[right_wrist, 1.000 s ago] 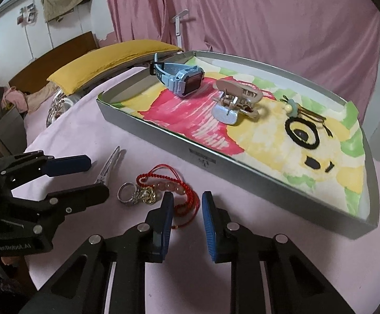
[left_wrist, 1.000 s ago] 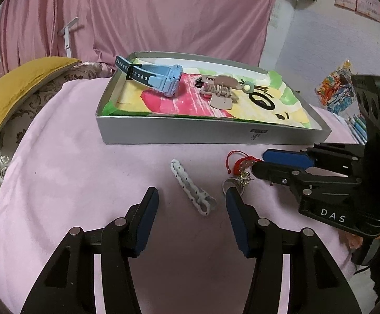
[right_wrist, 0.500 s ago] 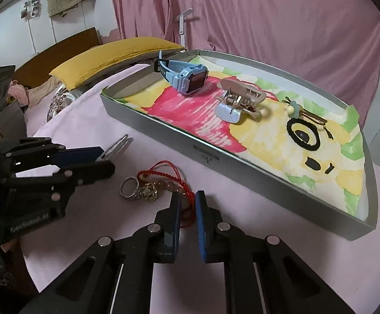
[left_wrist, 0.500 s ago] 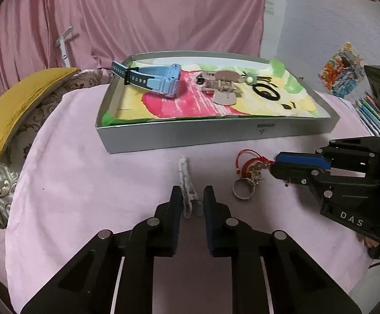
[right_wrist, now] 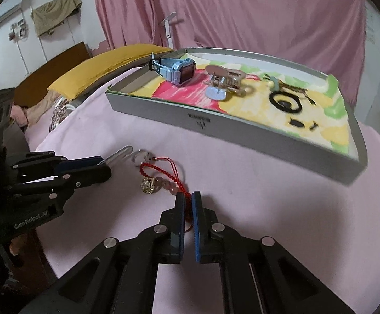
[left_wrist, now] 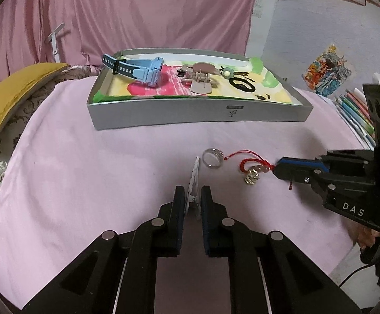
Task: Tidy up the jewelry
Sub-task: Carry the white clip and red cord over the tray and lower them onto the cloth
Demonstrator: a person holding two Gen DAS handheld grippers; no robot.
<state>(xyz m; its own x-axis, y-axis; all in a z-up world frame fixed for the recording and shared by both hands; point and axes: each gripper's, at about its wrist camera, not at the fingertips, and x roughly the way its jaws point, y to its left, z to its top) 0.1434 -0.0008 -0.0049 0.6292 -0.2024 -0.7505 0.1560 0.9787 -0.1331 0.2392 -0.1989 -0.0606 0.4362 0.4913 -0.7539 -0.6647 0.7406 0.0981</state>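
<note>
- The left gripper (left_wrist: 192,200) pinches the wide end of a slim white hair clip (left_wrist: 193,180) between its blue rubber pads; the clip's narrow tip points toward the tray, and its underside cannot be made out.
- The right gripper (right_wrist: 188,202) is clamped on the red braided cord of a bracelet (right_wrist: 165,176); the cord runs between the nearly closed pads, while its pink beads and faceted gold charm (right_wrist: 148,185) rest on the cloth.
- A plain silver ring (left_wrist: 213,157) lies flat just beside the clip's tip, between clip and bracelet.
- The table (left_wrist: 85,172) is round and covered in smooth pink cloth, with much bare cloth toward its left edge.
- A shallow grey cardboard tray (left_wrist: 197,113) sits toward the far edge, its floor lined with a crayon-coloured drawing.
- Inside, near the tray's far left corner, a light blue plastic watch (left_wrist: 142,72) lies tilted, its perforated strap sticking over the wall.
- A beige claw clip (left_wrist: 200,77) stands at mid-tray; a small flower-headed pin (left_wrist: 227,73) lies just right of it.
- The tray's right half and near side hold only the drawing.
</note>
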